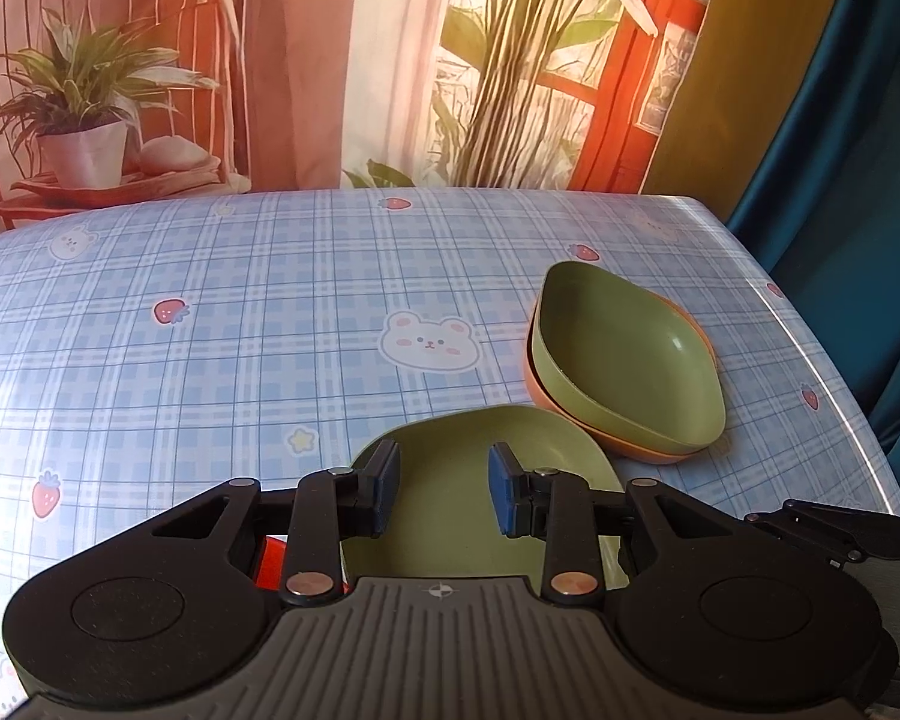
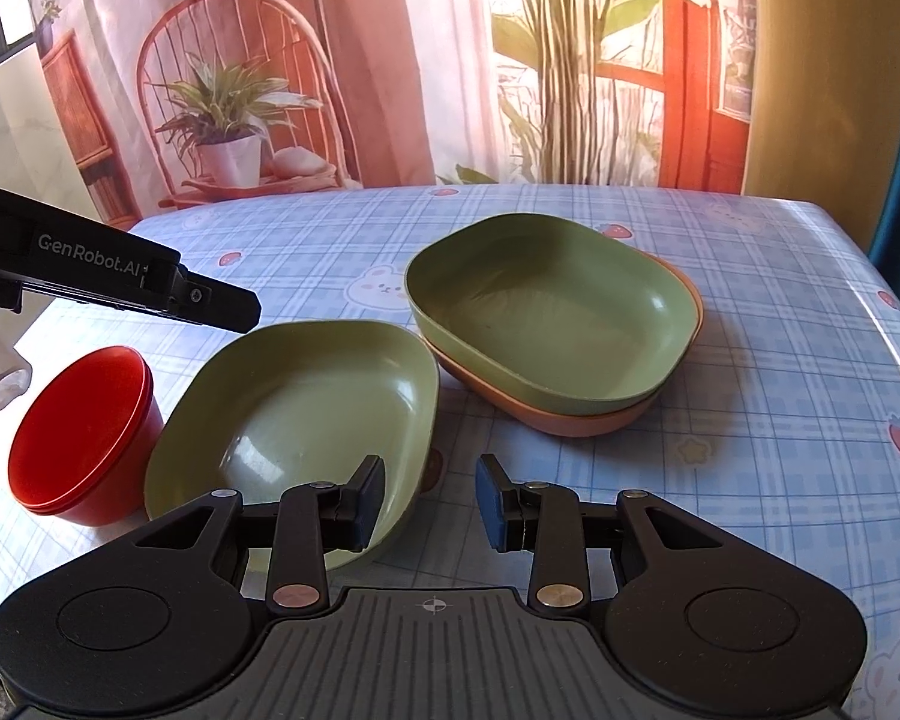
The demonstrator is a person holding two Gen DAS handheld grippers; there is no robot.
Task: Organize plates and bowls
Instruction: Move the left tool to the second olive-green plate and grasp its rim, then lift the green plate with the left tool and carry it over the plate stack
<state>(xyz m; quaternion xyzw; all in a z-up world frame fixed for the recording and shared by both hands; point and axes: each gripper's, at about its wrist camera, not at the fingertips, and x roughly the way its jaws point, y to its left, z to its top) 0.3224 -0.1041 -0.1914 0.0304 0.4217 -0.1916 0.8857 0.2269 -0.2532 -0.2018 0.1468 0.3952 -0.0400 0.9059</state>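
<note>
A light green plate (image 2: 306,402) lies on the table near the front, beside stacked red bowls (image 2: 81,438) to its left. A darker green plate (image 2: 552,324) sits nested in an orange plate (image 2: 576,420) further back right. My right gripper (image 2: 431,501) is open and empty, its left finger over the light green plate's near rim. My left gripper (image 1: 444,489) is open and empty, hovering above the light green plate (image 1: 450,450); the green-on-orange stack (image 1: 624,354) lies to its right. The left gripper's body (image 2: 114,282) shows in the right wrist view.
The table has a blue plaid cloth (image 1: 240,330) with bears and strawberries. Its right edge (image 1: 840,360) drops off beside a teal curtain. A printed backdrop with a chair and plants hangs behind the far edge.
</note>
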